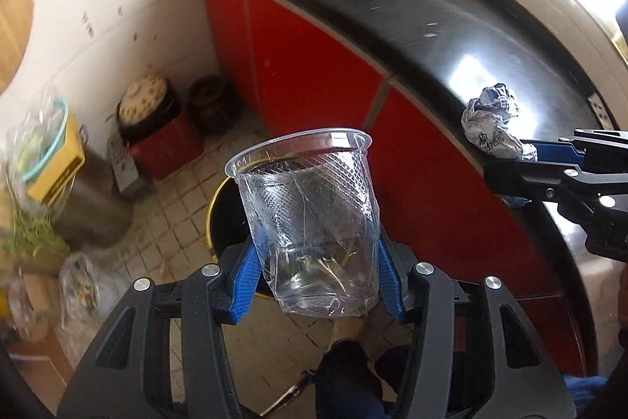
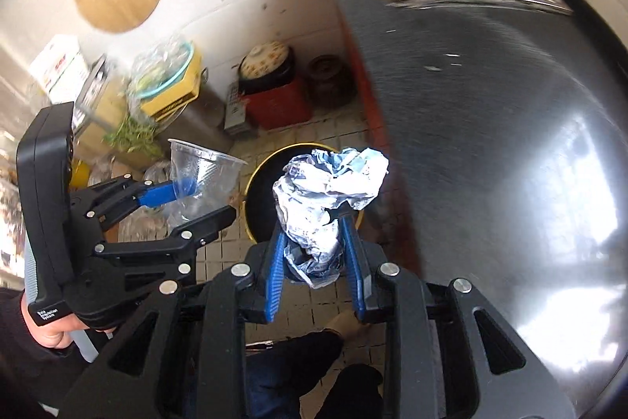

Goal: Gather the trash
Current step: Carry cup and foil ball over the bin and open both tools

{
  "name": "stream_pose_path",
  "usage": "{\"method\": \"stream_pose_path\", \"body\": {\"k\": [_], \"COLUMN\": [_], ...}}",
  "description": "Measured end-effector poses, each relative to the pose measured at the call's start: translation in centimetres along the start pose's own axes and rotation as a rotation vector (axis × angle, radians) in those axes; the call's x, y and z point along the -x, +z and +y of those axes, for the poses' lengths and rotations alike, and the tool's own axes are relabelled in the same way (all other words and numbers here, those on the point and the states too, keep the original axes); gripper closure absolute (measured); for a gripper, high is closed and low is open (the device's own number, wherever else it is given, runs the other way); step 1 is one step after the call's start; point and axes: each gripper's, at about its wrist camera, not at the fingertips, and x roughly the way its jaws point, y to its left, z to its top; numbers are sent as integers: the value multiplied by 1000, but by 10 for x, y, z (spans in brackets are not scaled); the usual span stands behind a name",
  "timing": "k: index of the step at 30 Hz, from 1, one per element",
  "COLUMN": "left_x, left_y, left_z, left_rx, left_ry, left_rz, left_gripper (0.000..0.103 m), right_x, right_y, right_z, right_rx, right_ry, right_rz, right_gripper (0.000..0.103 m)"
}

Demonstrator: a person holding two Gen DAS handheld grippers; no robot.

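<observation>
My left gripper point(image 1: 314, 254) clamps the plastic cup point(image 1: 310, 222) and my right gripper point(image 2: 314, 246) the crumpled wrapper point(image 2: 325, 191), both directly above the bin point(image 2: 302, 150).

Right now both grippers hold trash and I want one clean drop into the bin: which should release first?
Probably the right. In its own view the right gripper holds the crumpled wrapper over the bin; the left gripper and plastic cup sit off to the bin's left.
</observation>
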Motion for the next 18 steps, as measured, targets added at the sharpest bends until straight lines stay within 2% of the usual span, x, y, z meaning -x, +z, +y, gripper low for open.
{"method": "stream_pose_path", "body": {"k": [8,13,18], "left_x": [-52,-73,-86], "left_y": [-2,-1,1], "left_z": [52,56,62], "left_rx": [92,100,104], "left_ry": [-21,-43,-40], "left_rz": [25,46,60], "left_gripper": [52,52,51], "right_x": [-82,-109,-115], "right_y": [44,56,66], "right_z": [21,22,22], "right_rx": [28,34,43], "right_ry": [33,14,2], "right_rz": [104,143,150], "right_gripper": [75,75,75]}}
